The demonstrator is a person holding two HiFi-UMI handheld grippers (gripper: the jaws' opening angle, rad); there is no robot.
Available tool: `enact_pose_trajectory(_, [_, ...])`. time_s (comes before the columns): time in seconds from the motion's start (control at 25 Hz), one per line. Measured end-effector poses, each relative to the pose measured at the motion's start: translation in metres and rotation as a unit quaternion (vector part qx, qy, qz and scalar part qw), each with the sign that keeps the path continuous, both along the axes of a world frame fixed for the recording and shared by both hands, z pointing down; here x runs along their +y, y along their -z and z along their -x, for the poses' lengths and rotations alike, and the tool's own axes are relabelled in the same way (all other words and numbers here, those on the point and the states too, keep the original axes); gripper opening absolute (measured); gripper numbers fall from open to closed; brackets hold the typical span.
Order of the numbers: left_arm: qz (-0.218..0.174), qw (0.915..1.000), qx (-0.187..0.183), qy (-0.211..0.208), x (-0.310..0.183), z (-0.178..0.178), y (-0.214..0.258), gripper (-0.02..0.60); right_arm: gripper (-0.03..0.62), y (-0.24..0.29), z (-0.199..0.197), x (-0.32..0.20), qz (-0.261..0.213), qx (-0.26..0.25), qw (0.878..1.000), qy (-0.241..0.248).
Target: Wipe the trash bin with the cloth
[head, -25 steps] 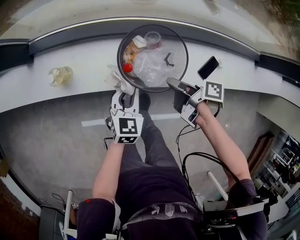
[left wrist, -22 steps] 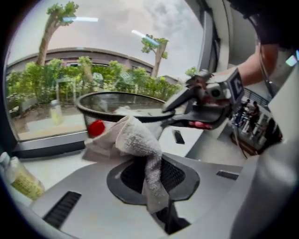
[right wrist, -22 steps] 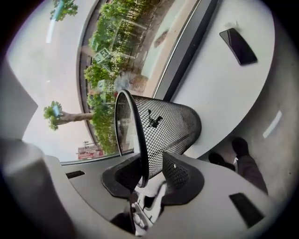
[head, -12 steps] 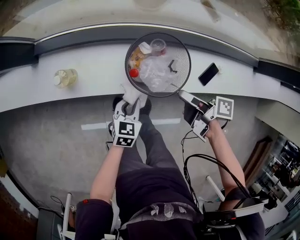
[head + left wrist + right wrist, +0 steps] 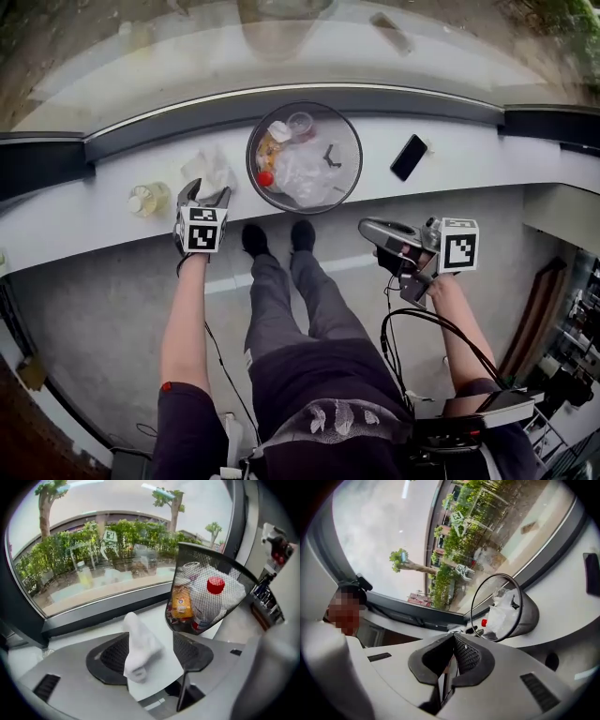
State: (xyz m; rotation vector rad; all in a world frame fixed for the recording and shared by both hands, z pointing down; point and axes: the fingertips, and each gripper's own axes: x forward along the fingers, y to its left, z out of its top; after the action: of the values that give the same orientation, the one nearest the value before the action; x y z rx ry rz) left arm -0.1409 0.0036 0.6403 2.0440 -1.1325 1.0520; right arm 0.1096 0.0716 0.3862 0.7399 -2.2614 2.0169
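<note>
The black mesh trash bin (image 5: 350, 150) (image 5: 187, 557) (image 5: 527, 613), with rubbish inside, stands on the white ledge (image 5: 450, 169). Left of it lies the white cloth (image 5: 209, 170) (image 5: 139, 645). My left gripper (image 5: 206, 196) (image 5: 150, 645) hangs just before the cloth. Its jaws have just been opening; the cloth sits loosely between the spread pads, resting on the ledge. My right gripper (image 5: 367, 227) (image 5: 451, 644) is off the ledge, below and right of the bin. Its jaws have just been closing and meet with nothing between them.
A black phone (image 5: 409, 157) (image 5: 592, 573) lies on the ledge right of the bin. A small bottle of yellowish liquid (image 5: 148, 199) stands left of the cloth. A curved window runs behind the ledge. The person's legs and shoes (image 5: 277, 237) are below the ledge.
My left gripper carried the cloth from the bin's near rim leftward onto the ledge and opened. My right gripper pulled back from the bin's rim and shut.
</note>
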Motion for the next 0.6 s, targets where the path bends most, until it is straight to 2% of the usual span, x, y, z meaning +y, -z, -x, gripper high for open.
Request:
enact_pose_trajectory(0.08, [0.012,0.9999,0.007,0.009,-0.007,0.003,0.002,0.301,0.000,0.006,0.003,-0.001,-0.015,-0.005,1.000,0.009])
enact_pose_trajectory(0.16, [0.011,0.9996,0.019,0.016,-0.008,0.001,0.013,0.301,0.000,0.012,0.004,-0.005,-0.029,-0.014,0.999,0.000])
enact_pose_trajectory(0.32, [-0.032,0.9975,0.060,0.019,-0.013,-0.007,0.072,0.298,0.000,0.033,0.013,-0.027,-0.085,-0.044,0.995,-0.012])
enact_pose_trajectory(0.36, [-0.041,0.9959,0.077,0.024,-0.009,-0.009,0.093,0.280,0.000,0.039,0.019,-0.035,-0.099,-0.058,0.993,-0.005])
enact_pose_trajectory(0.4, [-0.046,0.9940,0.096,0.025,-0.002,-0.015,0.113,0.219,0.000,0.043,0.024,-0.040,-0.103,-0.069,0.992,0.001])
enact_pose_trajectory(0.48, [-0.050,0.9887,0.141,0.005,0.013,-0.037,0.147,-0.006,0.000,0.046,0.027,-0.044,-0.100,-0.084,0.991,0.001])
enact_pose_trajectory(0.6, [-0.056,0.9780,0.197,-0.042,0.031,-0.079,0.206,-0.006,0.000,0.056,0.023,-0.045,-0.106,-0.106,0.989,-0.007])
